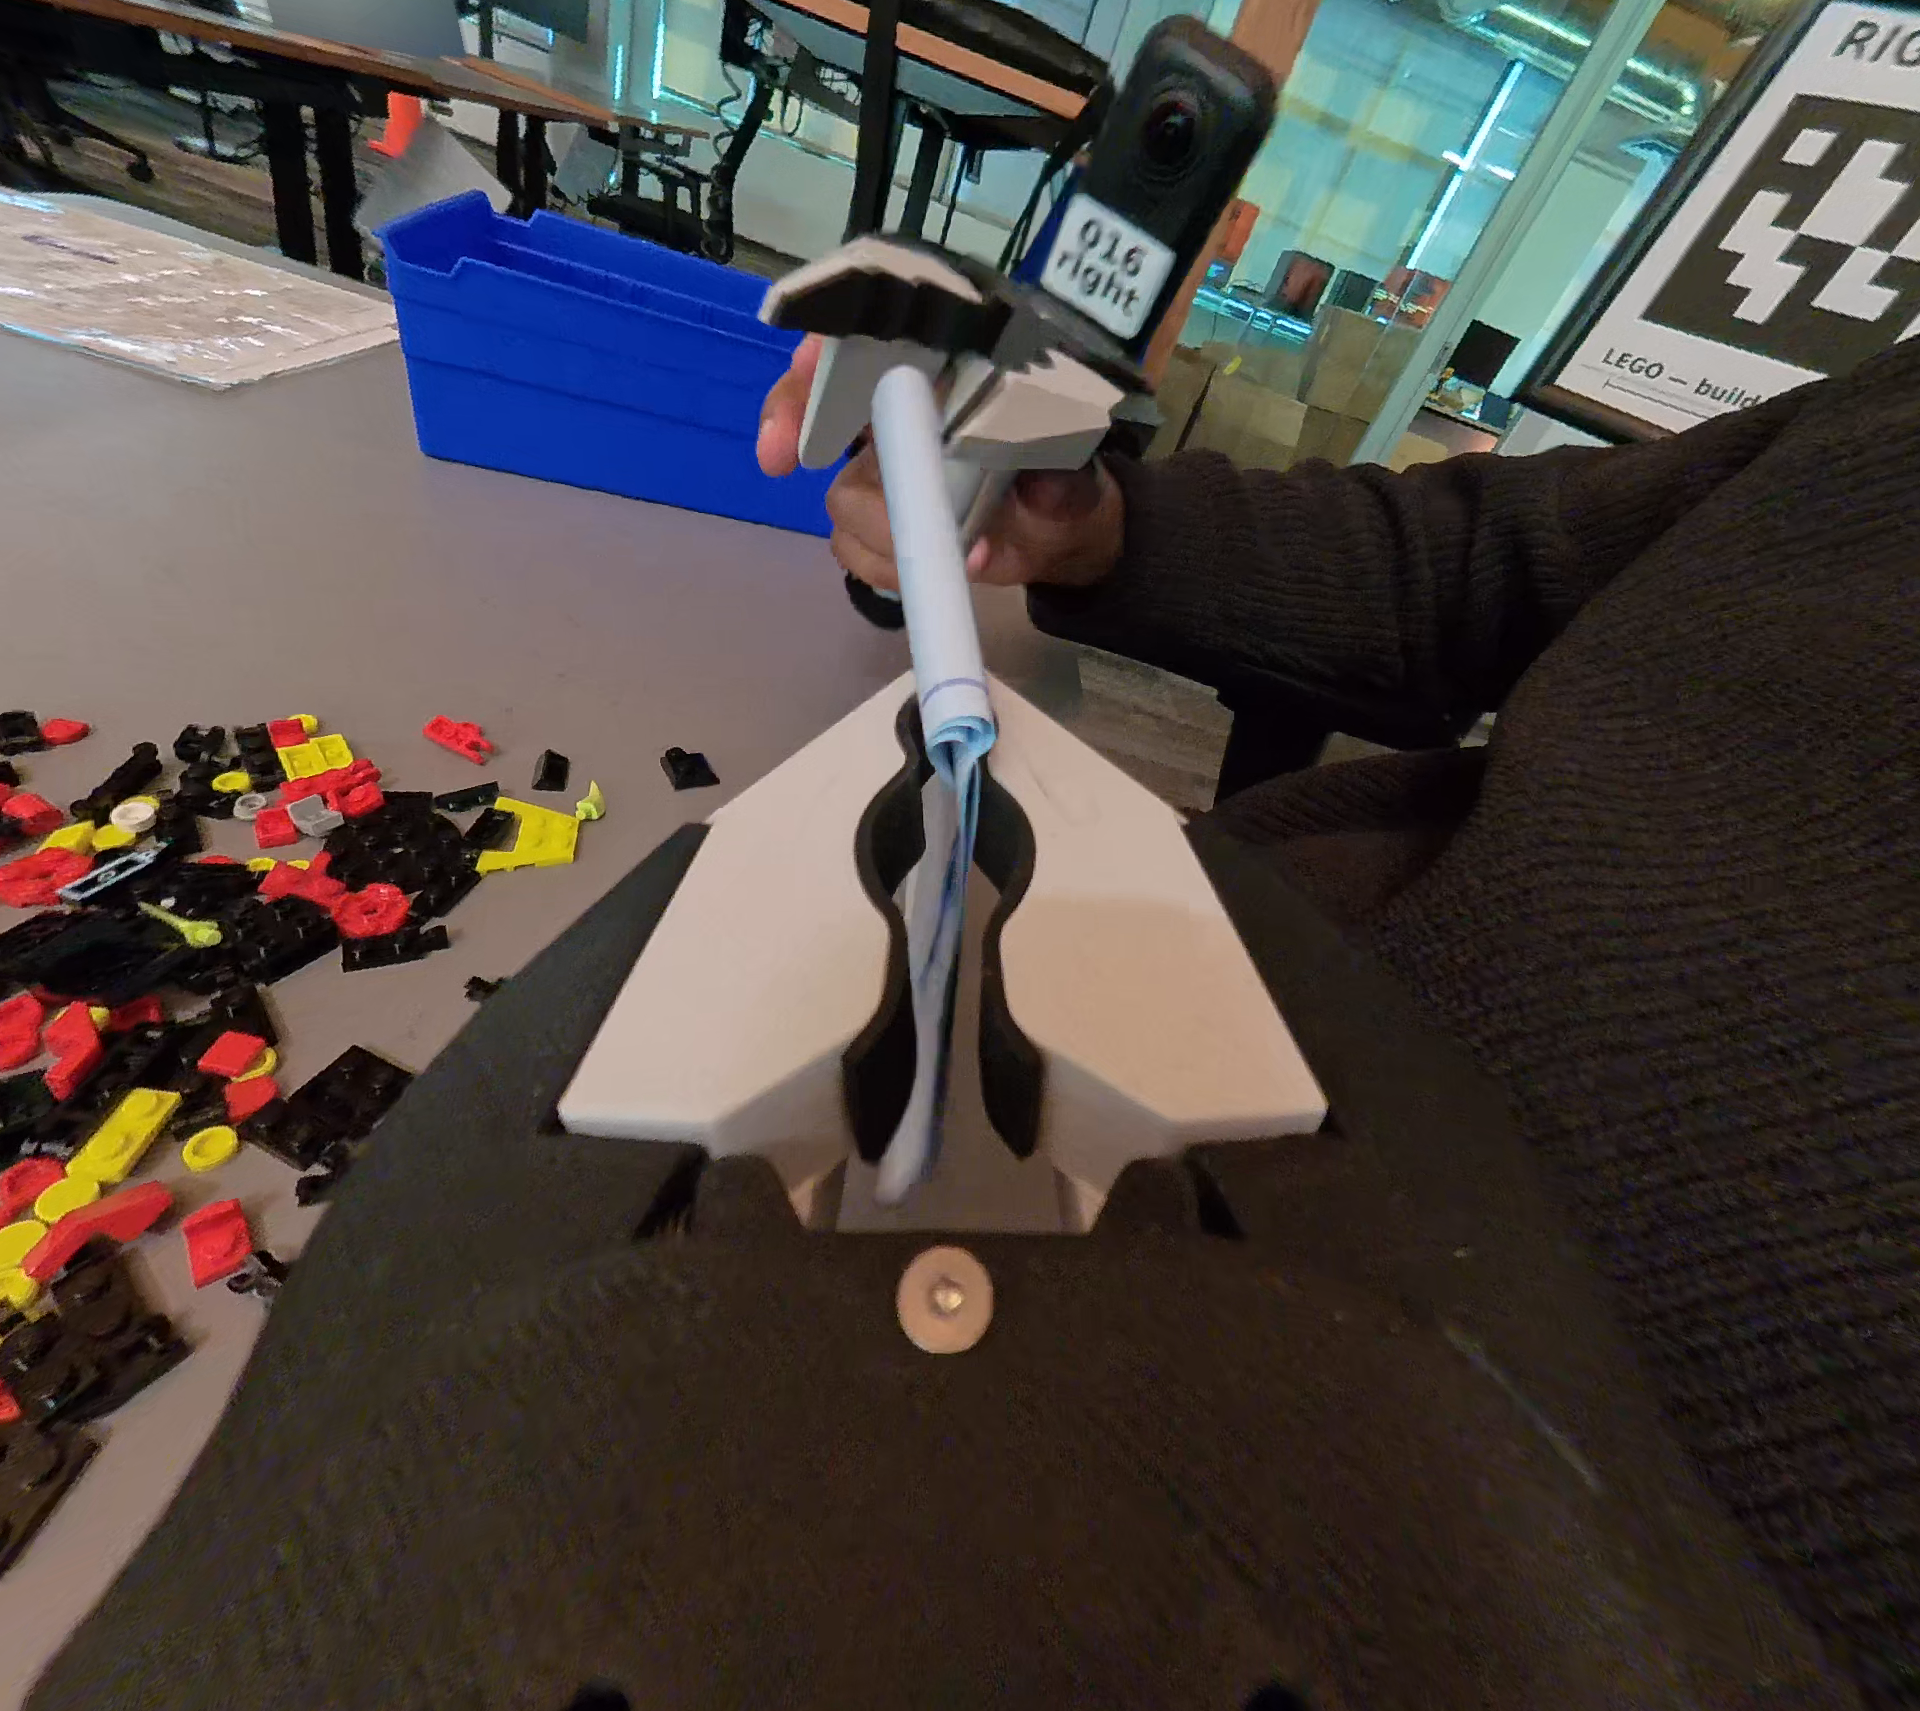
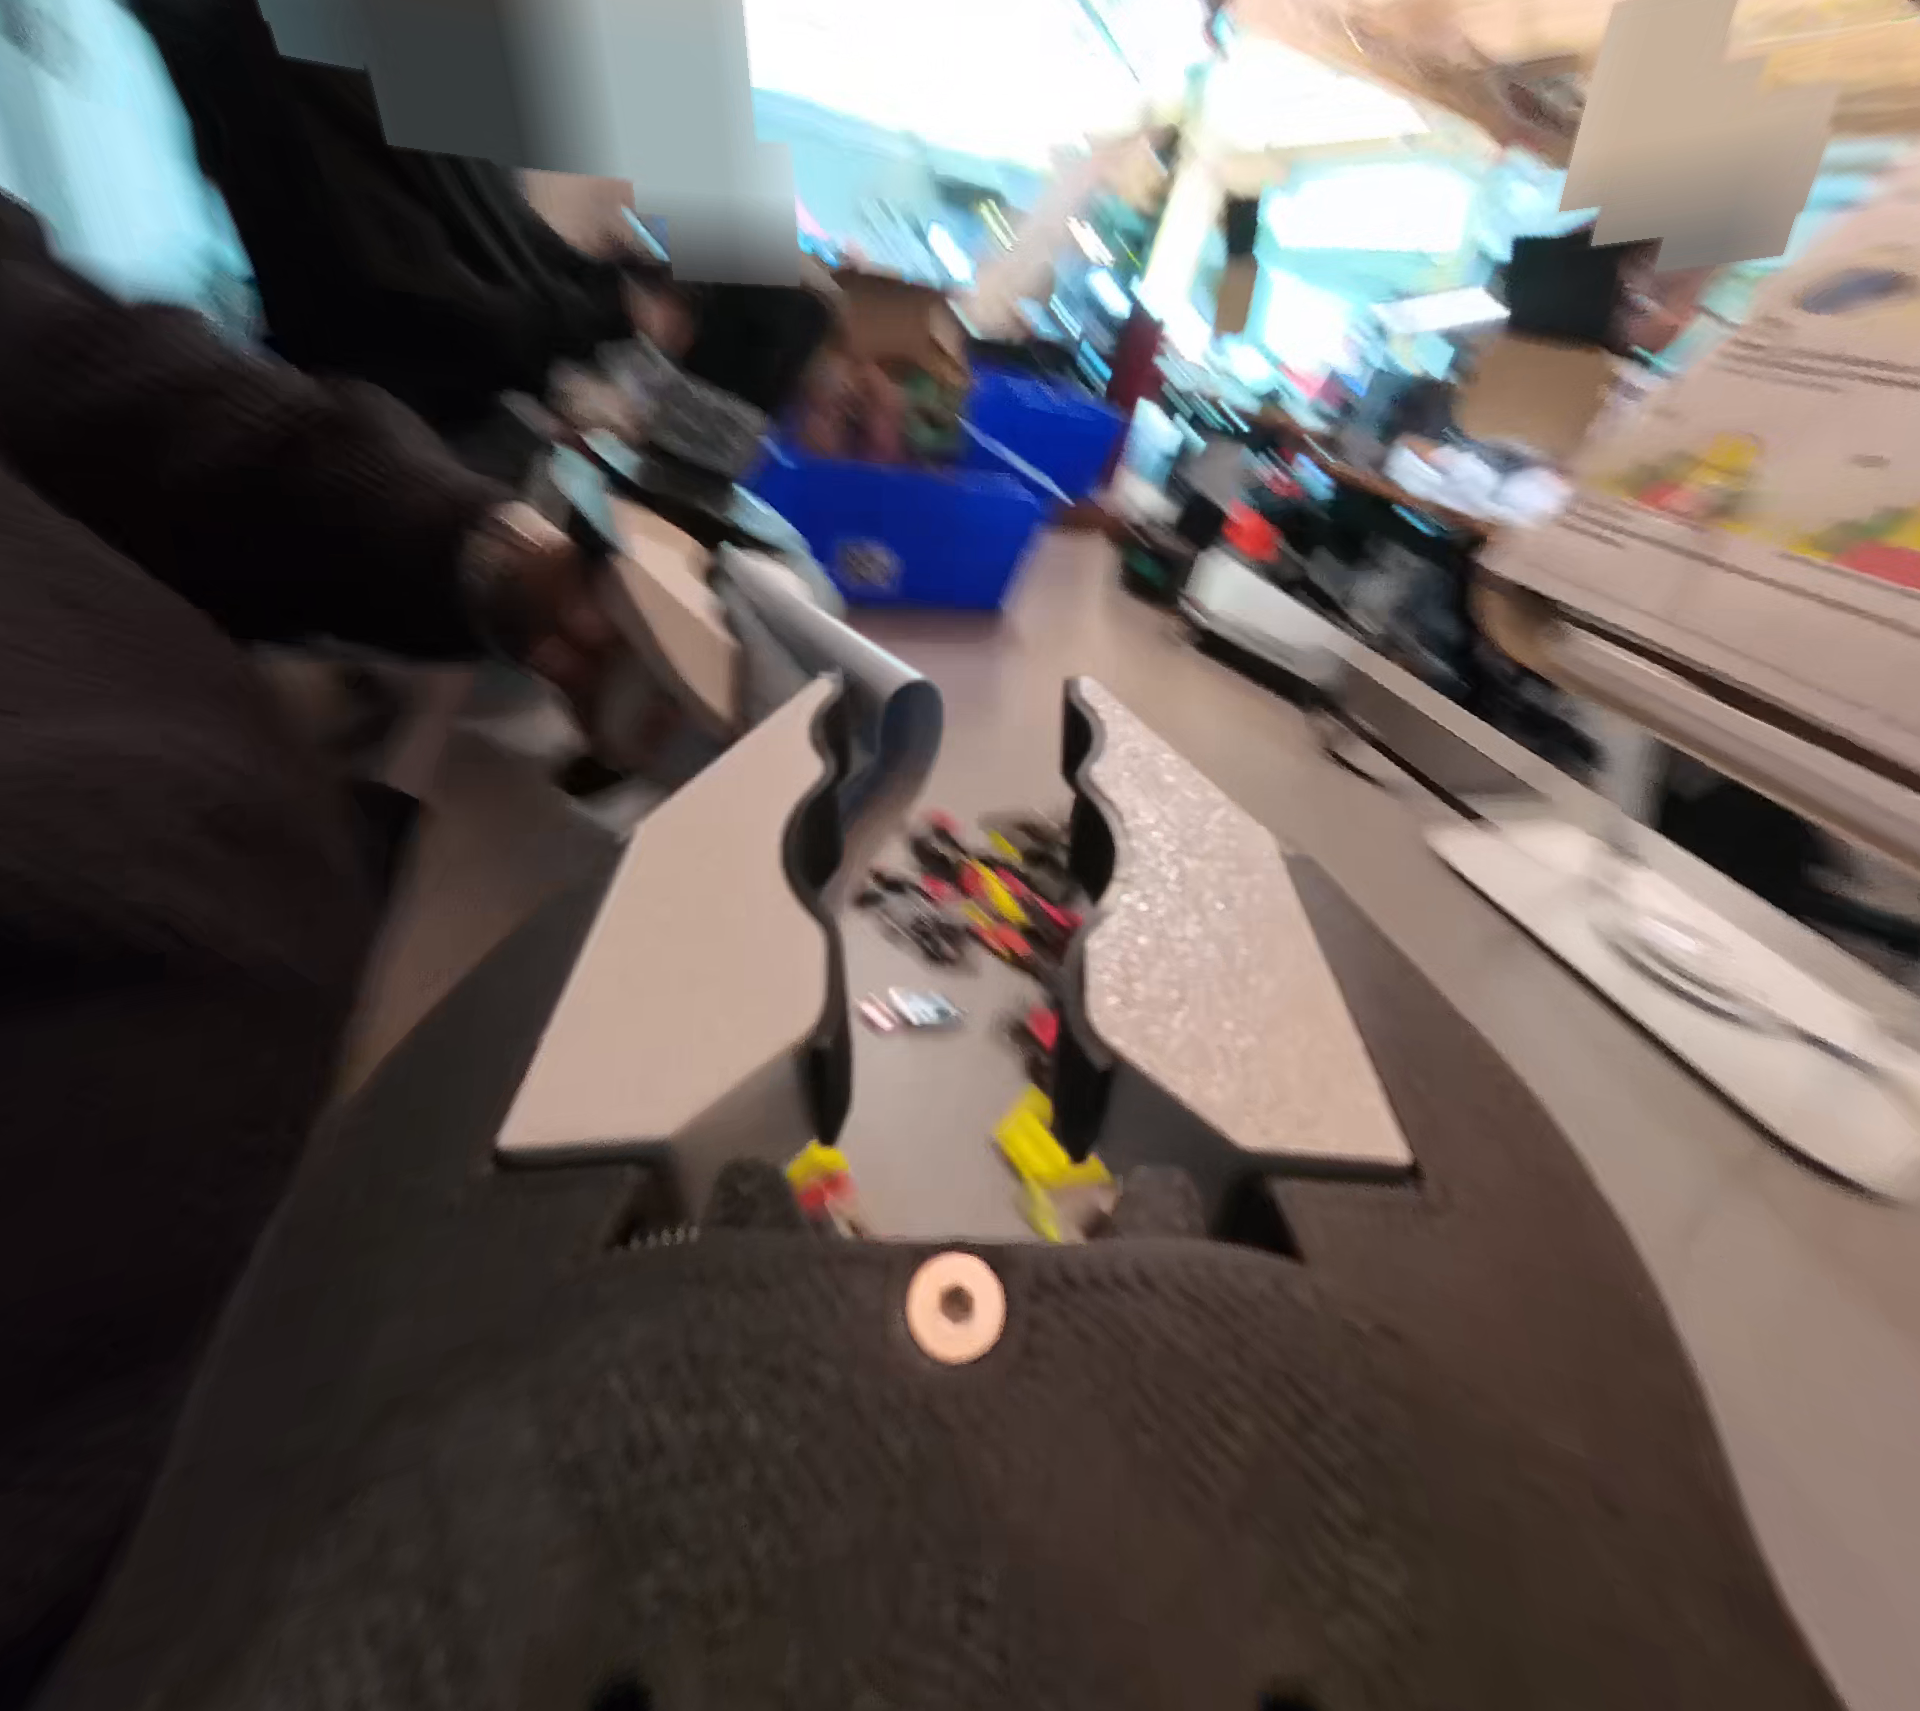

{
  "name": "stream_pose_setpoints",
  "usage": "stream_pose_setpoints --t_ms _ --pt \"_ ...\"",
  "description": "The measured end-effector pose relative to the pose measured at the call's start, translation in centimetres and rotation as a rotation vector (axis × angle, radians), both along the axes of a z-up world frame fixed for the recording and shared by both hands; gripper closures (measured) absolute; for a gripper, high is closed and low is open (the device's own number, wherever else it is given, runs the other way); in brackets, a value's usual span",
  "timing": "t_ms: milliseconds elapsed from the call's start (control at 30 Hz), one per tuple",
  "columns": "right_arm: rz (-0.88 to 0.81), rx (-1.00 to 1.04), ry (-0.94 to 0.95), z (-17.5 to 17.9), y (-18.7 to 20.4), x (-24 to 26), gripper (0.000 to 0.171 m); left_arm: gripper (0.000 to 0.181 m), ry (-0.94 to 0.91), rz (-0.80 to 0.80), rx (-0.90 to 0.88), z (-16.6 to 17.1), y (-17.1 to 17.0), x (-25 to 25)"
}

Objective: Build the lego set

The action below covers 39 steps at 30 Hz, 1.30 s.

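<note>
Left wrist view first: shows the left tongs [image 1: 951,726] pressed narrow on a rolled paper booklet [image 1: 930,539], probably the building instructions. Grips it along the lower part, with the long axis running straight forward and upward, away from the camera. Reaches with the far end between the fingers of the right tongs [image 1: 935,404], held by a hand [image 1: 1049,518] in a dark sleeve, above the table [image 1: 416,570] and in front of a blue bin [image 1: 582,383].

Right wrist view, much blurred: shows the jaws of the right tongs standing wide apart, with the curled end of the booklet touching the inner side of one finger only, not pinched. Looks therefore like a handover or an unrolling not yet done.

Leaves the lego pieces [image 1: 208,934] loose on the table, black, red and yellow, to the left of the left tongs and lower than both tongs, well apart from the booklet. Gives no sure sign of joined pieces, so puts the task probably near its start.

For the next move: needs the right tongs centred across the long axis of the booklet before closing, with only one finger in touch now. Risks otherwise a slip of the thin paper, or a crease. Keeps the left tongs as the nearer one to the pieces.
</note>
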State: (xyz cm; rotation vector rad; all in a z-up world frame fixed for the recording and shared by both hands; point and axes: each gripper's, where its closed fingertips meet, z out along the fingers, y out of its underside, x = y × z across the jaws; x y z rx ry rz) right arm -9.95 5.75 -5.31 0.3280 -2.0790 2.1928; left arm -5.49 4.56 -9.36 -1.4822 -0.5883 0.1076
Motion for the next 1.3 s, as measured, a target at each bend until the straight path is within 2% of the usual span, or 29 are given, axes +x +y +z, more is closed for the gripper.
stream_pose_setpoints --t_ms 33,233,467,567,767,1000,1067,1233,1300 --pt "-0.042 0.038 0.038 -0.3 -0.1 -0.4 0.125 0.181 -0.009 0.012 -0.015 -0.3 0.0 -0.2" --pt "0.017 0.105 0.123 -0.7 -0.3 1.9 0.126 0.181 -0.021 0.026 -0.045 -0.9 0.0 -0.5" --pt "-0.011 0.155 0.264 -2.1 -0.8 2.3 0.123 0.181 -0.024 0.022 -0.047 -1.0 0.0 -0.4" --pt "-0.006 0.153 0.258 -2.1 -0.8 2.2 0.127 0.181 -0.026 0.012 -0.047 -1.0 0.1 -0.3" --pt "0.026 0.172 0.233 -2.4 -0.4 2.2 0.149 0.181 -0.033 -0.01 -0.049 -1.1 0.2 0.0" --pt "0.039 0.166 0.203 -2.4 -0.4 2.1 0.151 0.181 -0.021 -0.016 -0.064 -1.1 0.2 0.0" --pt "0.091 0.193 0.177 -2.6 -0.2 2.7 0.167 0.181 -0.003 -0.007 -0.083 -1.1 0.0 0.0" --pt "0.178 0.223 0.057 -2.4 -0.1 3.6 0.171 0.18 0.012 -0.016 -0.048 -0.4 -0.3 0.2" --pt "0.199 0.225 0.015 -2.3 -0.1 3.5 0.171 0.172 0.026 0.001 -0.054 -0.4 -0.4 0.0"
